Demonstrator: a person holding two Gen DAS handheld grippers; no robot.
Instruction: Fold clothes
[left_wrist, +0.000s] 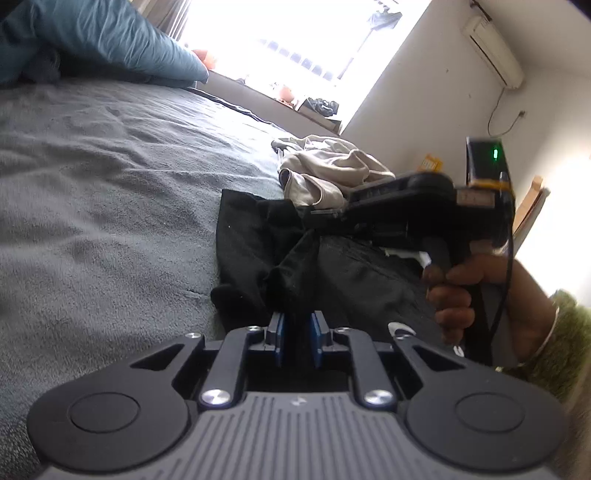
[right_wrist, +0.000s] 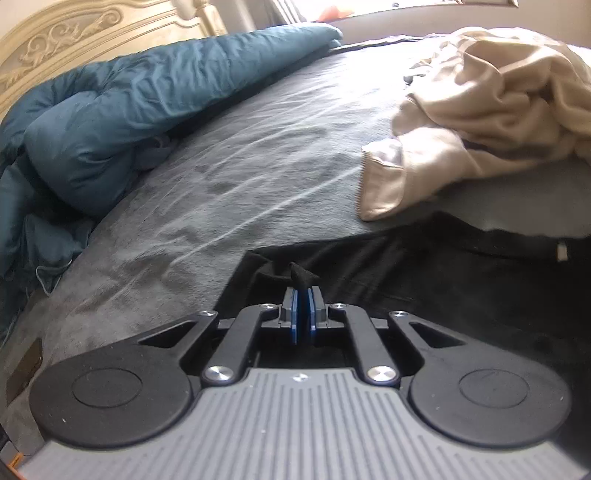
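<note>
Bedroom: we worked over a grey bedsheet (right_wrist: 229, 192) that lay rumpled across the whole mattress, daylight flooding in from a window (left_wrist: 295, 40) beyond it.
Left gripper (left_wrist: 296, 334): our blue pads (left_wrist: 279, 338) stood a narrow gap apart with a bunched fold of the black garment (left_wrist: 258, 243) caught between them; the cloth rose from the sheet in a dark ridge straight ahead of the fingers.
Right gripper (right_wrist: 303, 312): we had its pads (right_wrist: 294, 314) pressed almost together on a small peak of the same black garment (right_wrist: 424, 266), which stuck up just past the fingertips.
Black garment: it lay spread on the near edge of the bed, partly lifted at both pinched points, with a small white tag (right_wrist: 561, 253) showing at its right side.
Right hand (left_wrist: 465, 291): seen from the left wrist camera, it gripped the handle of the other tool, a green sleeve (left_wrist: 565, 332) and a thin bracelet at the wrist, a green light (left_wrist: 495, 153) lit on the unit above.
Beige garment (right_wrist: 480, 103): it sat in a crumpled heap on the sheet just beyond the black one, a cuff nearly touching the dark cloth.
Teal duvet (right_wrist: 122, 110): it was pushed up in a roll along the far side, against a carved cream headboard (right_wrist: 74, 37).
Wall: we could see an air conditioner (left_wrist: 495, 48) mounted high beside the window.
</note>
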